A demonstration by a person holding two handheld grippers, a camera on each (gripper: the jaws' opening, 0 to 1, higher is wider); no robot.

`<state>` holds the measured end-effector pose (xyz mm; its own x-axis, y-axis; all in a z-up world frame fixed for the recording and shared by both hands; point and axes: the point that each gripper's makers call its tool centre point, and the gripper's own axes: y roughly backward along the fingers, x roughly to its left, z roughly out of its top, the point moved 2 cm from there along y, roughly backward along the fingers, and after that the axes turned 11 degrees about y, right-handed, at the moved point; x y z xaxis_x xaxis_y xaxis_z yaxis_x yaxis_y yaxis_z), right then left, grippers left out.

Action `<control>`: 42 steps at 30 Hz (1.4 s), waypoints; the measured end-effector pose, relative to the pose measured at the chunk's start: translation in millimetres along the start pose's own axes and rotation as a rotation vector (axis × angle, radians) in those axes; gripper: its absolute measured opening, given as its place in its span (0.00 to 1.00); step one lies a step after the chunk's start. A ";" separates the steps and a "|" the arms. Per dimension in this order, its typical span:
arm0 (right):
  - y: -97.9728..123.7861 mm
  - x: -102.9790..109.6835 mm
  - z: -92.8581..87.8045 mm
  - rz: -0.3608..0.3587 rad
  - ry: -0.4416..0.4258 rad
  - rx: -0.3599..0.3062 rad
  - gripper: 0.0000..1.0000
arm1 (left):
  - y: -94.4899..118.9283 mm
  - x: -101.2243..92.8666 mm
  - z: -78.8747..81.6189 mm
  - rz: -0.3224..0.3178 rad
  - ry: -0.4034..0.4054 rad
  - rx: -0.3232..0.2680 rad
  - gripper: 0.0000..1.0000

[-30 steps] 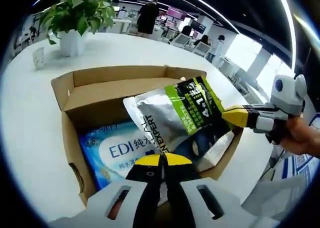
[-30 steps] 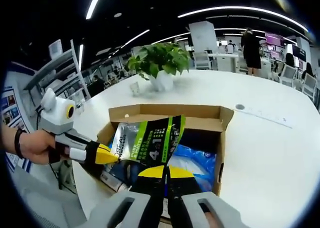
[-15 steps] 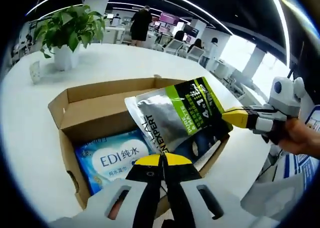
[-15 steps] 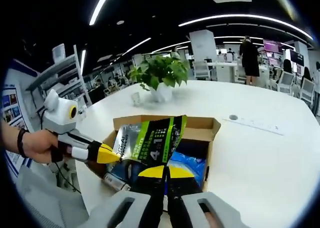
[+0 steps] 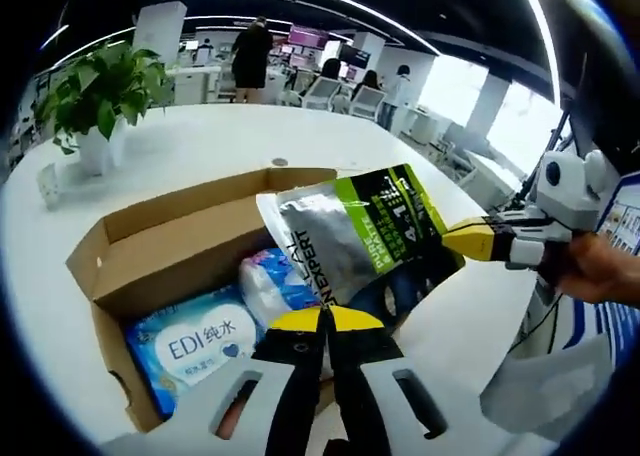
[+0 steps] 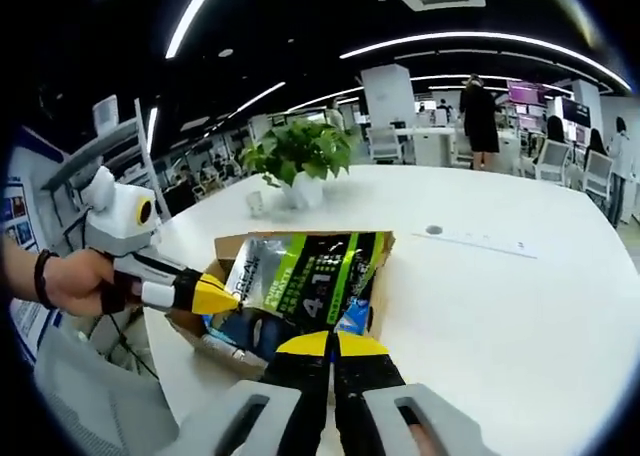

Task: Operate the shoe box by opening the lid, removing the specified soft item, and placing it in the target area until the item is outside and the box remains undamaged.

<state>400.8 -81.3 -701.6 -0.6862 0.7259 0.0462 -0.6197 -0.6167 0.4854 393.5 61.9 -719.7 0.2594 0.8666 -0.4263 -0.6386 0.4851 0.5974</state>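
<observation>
both grippers, left [image 5: 325, 321] and right [image 6: 333, 344], pinch the foil pouch [image 5: 350, 231] above the open cardboard box [image 5: 110, 266]; removal underway, next carry it clear onto the white table [image 6: 500, 306].

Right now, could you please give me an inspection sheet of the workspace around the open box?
Surface: white table, mostly bare.
Job's things: cardboard box open, no damage seen; silver-green pouch lifted above it, held at two edges.
Clutter: blue wipes pack and other packets inside the box; potted plant and a small card beyond it.
Grippers: left gripper shut on the pouch's lower edge; right gripper shut on its side edge.
Cables: a dark cable hangs near the person's hand.
Surroundings: open office, desks, chairs, people standing and seated.
</observation>
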 end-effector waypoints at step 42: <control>96.3 -95.5 -72.2 -0.195 -0.133 0.017 0.00 | -83.8 -126.7 -18.9 -0.160 -0.224 0.134 0.00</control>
<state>379.2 -232.0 -722.3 -0.4969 0.8655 0.0642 -0.7286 -0.4562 0.5109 400.4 -90.8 -728.6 0.5118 0.7750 -0.3708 -0.4795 0.6158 0.6252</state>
